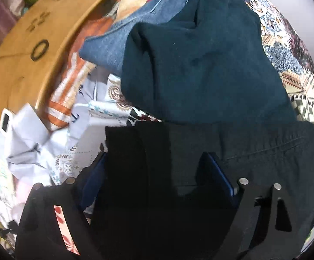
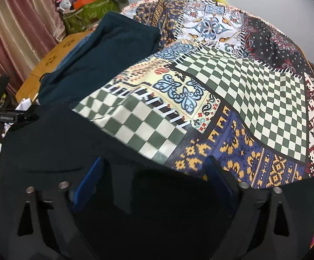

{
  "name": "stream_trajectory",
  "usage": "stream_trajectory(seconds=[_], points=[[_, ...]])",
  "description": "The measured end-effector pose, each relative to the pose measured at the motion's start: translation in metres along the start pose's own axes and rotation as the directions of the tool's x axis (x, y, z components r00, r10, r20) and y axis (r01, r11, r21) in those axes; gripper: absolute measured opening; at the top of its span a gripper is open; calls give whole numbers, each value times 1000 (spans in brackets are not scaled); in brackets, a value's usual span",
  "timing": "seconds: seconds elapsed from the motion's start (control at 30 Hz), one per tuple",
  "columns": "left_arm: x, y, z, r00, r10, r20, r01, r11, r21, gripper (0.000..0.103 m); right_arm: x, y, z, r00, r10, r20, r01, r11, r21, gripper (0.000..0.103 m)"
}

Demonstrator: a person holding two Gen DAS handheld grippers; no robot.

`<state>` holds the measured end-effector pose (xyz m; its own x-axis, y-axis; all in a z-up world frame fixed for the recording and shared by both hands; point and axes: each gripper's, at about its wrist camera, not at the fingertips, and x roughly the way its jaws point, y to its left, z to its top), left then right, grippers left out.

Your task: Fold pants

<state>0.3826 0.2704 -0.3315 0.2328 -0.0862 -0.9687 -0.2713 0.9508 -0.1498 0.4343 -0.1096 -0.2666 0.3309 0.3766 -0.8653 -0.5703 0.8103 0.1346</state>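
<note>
Black pants [image 1: 254, 151] lie on the patterned bedspread, right in front of both grippers. In the left wrist view my left gripper [image 1: 154, 160] has its blue-padded fingers [image 1: 213, 169] spread wide, with a dark fold of the pants between them. In the right wrist view the black pants [image 2: 48, 143] fill the lower left, and my right gripper [image 2: 154, 166] stands open over their edge, its blue pads [image 2: 91, 173] wide apart. My left gripper [image 2: 9, 117] shows at the far left of that view.
Folded dark teal pants [image 1: 200, 65] lie on blue jeans [image 1: 113, 45] just beyond the black pants, also in the right wrist view [image 2: 96, 60]. A cardboard box [image 1: 26, 49] stands left. White and printed clothes [image 1: 37, 143] pile at lower left. Patchwork bedspread [image 2: 232, 82] stretches right.
</note>
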Motion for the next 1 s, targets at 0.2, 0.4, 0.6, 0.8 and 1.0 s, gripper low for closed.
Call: stream_trajectory(seconds=[0.2, 0.4, 0.6, 0.8, 1.0], points=[[-6, -4, -5, 1000, -6, 8, 6, 999, 52, 76, 8, 9, -6, 999, 48, -12, -48, 999, -19, 80], [-19, -3, -17, 999, 39, 37, -42, 996, 82, 35, 6, 21, -16, 998, 57, -14, -58, 996, -67, 51], [-39, -22, -28, 985, 107, 136, -125, 983, 136, 11, 3, 16, -18, 1000, 17, 23, -16, 999, -48, 7], [-86, -31, -21, 946, 151, 288, -195, 972, 131, 11, -19, 12, -8, 993, -42, 110, 47, 998, -45, 5], [-131, -37, -4, 915, 142, 377, -200, 973, 119, 11, -69, 17, 14, 958, -88, 274, 99, 995, -26, 5]])
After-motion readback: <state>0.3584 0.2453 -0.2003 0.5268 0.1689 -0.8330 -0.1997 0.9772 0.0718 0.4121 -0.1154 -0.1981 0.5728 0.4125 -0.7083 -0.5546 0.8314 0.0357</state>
